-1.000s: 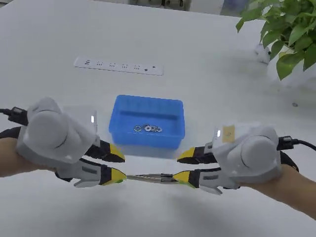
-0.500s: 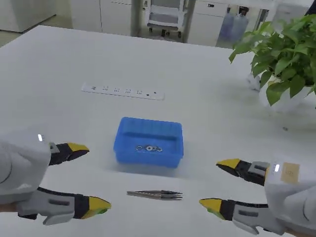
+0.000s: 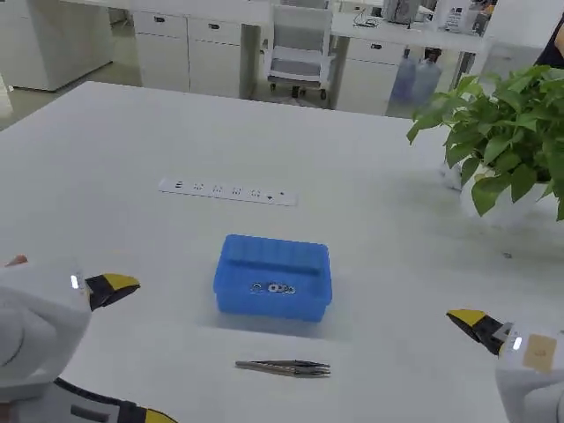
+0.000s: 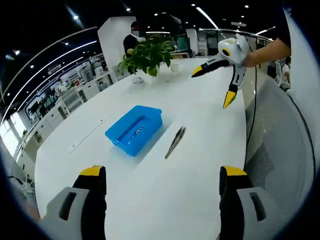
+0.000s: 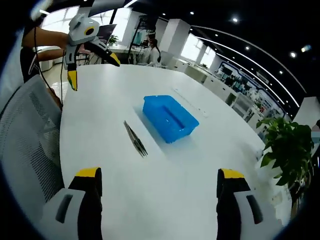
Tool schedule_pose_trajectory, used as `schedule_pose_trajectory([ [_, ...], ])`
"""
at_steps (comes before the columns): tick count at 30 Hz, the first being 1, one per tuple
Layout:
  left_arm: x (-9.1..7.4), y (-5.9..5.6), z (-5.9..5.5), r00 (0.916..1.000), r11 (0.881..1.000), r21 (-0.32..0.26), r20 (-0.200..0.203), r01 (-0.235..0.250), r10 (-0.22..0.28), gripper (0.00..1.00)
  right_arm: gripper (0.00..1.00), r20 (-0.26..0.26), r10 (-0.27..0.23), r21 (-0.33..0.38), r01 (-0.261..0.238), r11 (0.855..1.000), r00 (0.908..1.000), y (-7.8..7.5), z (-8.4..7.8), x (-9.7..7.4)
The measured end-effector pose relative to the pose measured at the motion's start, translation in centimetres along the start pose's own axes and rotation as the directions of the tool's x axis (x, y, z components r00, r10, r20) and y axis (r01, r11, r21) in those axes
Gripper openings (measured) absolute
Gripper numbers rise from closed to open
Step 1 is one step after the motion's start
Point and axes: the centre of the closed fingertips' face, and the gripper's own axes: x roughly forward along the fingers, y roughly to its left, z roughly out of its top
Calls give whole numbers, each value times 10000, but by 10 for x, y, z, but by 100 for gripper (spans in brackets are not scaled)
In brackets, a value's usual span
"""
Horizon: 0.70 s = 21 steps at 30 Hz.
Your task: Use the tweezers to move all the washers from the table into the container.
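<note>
Saw the left gripper (image 4: 162, 172) with fingers spread wide, clamped on nothing, held above the tabletop (image 3: 132, 159). Saw the right gripper (image 5: 159, 175) likewise, fingers far apart and holding nothing. Found the two grippers well apart, each facing inward from its own side.

Found the tweezers (image 3: 282, 367) lying flat and free ahead of both pairs of fingers, roughly midway between them and touched by neither. Just beyond the tweezers from the fingers, found the blue container (image 3: 273, 275), upright, with the washers (image 3: 273, 288) clustered on its floor. Farther out, noted a power strip (image 3: 227, 191), then a potted plant (image 3: 502, 141) off past the right gripper's fingers.

Judged the transfer close to finished, going by the washers in the container. Could not rule out a small stray somewhere on the pale tabletop. Took the step in hand as standing clear with the tool set down.

Reckoned it best to keep the fingers apart and high over the tweezers, so as not to flick the tool or nudge the container. Reckoned a careful scan of the tabletop near the fingers worthwhile before calling the job done. For any retake, favoured coming in low along the tweezers' length and clamping gently across both legs near mid-length, given the risk of so thin a tool skating on a smooth surface.
</note>
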Motion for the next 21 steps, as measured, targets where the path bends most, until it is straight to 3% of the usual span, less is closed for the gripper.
schedule_pose_trajectory([
  [4,-2,1,7,9999,10000,18,77,-91,91,99,100,437,-144,78,141,9999,9989,-12,15,0],
  [6,-3,3,10,9998,9998,41,107,-179,178,99,100,525,46,220,-57,9997,9986,-11,19,2],
  [8,-5,3,10,9996,9995,191,30,-268,267,99,100,527,162,109,-168,9998,9985,-9,21,4],
  [10,-7,2,4,9992,9991,341,-298,-253,263,99,100,489,371,-188,-362,9992,9981,-3,21,5],
  [13,-12,-1,3,9993,9994,233,-261,-253,259,99,100,425,806,-386,-790,9961,9958,11,18,5],
  [18,-17,1,1,9982,9988,427,-537,-252,274,99,98,444,915,-928,-871,9919,9948,19,17,0],
  [21,-19,5,5,9983,9985,432,-472,-327,347,99,98,456,946,-881,-903,9920,9945,18,17,0],
])
